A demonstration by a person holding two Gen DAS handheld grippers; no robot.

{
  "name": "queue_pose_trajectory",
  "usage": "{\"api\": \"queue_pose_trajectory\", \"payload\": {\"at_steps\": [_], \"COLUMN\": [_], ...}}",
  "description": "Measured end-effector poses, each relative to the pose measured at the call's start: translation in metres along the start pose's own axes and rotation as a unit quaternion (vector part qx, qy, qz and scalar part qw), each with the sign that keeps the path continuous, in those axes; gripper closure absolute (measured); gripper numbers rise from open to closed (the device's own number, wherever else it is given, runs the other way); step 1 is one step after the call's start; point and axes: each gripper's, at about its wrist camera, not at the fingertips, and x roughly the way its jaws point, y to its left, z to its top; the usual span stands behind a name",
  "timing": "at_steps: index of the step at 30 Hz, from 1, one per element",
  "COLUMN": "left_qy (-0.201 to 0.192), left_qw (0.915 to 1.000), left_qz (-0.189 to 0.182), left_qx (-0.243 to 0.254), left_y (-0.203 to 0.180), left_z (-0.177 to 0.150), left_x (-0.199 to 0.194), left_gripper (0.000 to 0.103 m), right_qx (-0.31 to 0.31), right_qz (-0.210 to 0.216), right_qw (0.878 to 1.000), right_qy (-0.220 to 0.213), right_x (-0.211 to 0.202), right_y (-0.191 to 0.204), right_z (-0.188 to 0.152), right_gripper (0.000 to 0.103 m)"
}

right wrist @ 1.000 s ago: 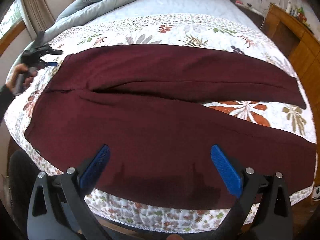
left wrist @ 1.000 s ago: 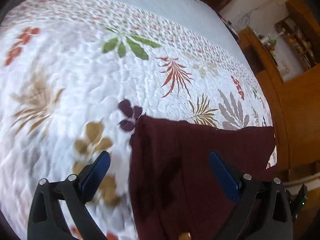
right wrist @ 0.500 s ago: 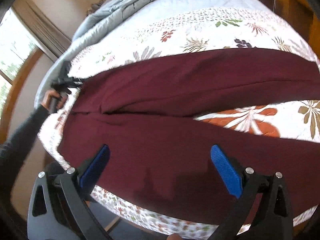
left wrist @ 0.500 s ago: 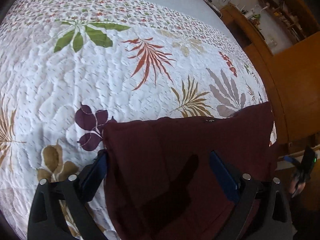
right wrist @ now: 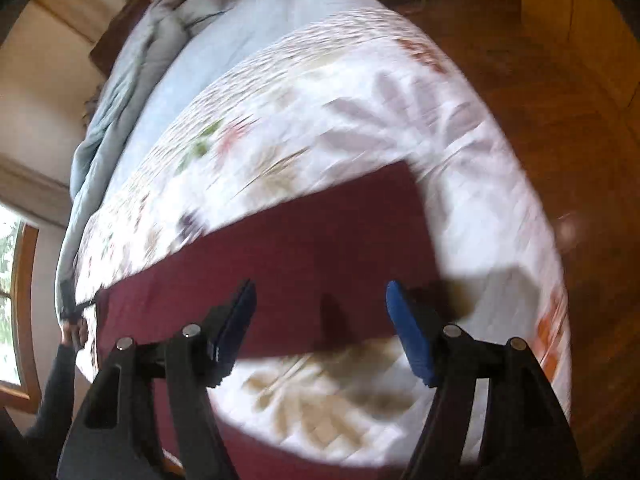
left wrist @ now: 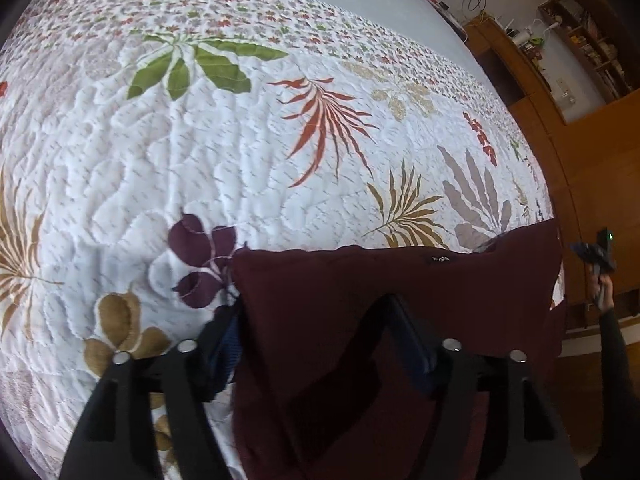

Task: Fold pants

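While maroon pants (left wrist: 380,320) lay spread on leaf-print quilt (left wrist: 200,160) of bed, left tongs (left wrist: 320,340) were seen with fingers apart, straddling waistband corner; cloth lay between fingers, one pad (left wrist: 228,340) beside cloth edge. Clamping could not be told. Right tongs (right wrist: 320,320) were held open above pant leg (right wrist: 300,260), view blurred. Grey blanket (right wrist: 120,100) was bunched at far end. Wooden cabinets (left wrist: 580,160) were seen beside bed.
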Motion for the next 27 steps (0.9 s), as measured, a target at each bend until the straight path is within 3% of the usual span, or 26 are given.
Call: {"api": "queue_pose_trajectory", "payload": {"at_steps": [4,12,14,16,18,19,27], "left_qy": [0.002,-0.004,-0.006,-0.007,-0.008,-0.010,-0.071], "left_qw": [0.9999,0.9992,0.9987,0.9980,0.9978,0.9973,0.9945], "left_qz": [0.017,0.035,0.045,0.057,0.054,0.061,0.068], "left_qx": [-0.004,-0.018,-0.023,-0.027,-0.036,-0.039,-0.036], "left_y": [-0.009,-0.012,-0.013,-0.012,-0.009,-0.009,-0.026], "left_z": [0.002,0.002,0.003,0.003,0.003,0.002,-0.008], "left_x": [0.006,0.008,0.008,0.006,0.001,-0.001,-0.035], "left_gripper": [0.018,0.018,0.025,0.046,0.065,0.072,0.083], "right_qx": [0.006,-0.031,-0.038,-0.043,-0.055,-0.054,-0.052], "right_qz": [-0.009,0.029,0.039,0.050,0.045,0.046,0.024], "right_qw": [1.000,0.998,0.997,0.996,0.995,0.994,0.998], "right_qy": [0.015,0.047,0.055,0.066,0.075,0.078,0.023], "right_x": [0.032,0.060,0.061,0.062,0.065,0.065,0.025], "right_y": [-0.031,-0.042,-0.041,-0.038,-0.032,-0.030,-0.017], "right_z": [0.037,0.056,0.058,0.060,0.062,0.062,0.055], "right_gripper": [0.034,0.027,0.033,0.040,0.058,0.076,0.080]}}
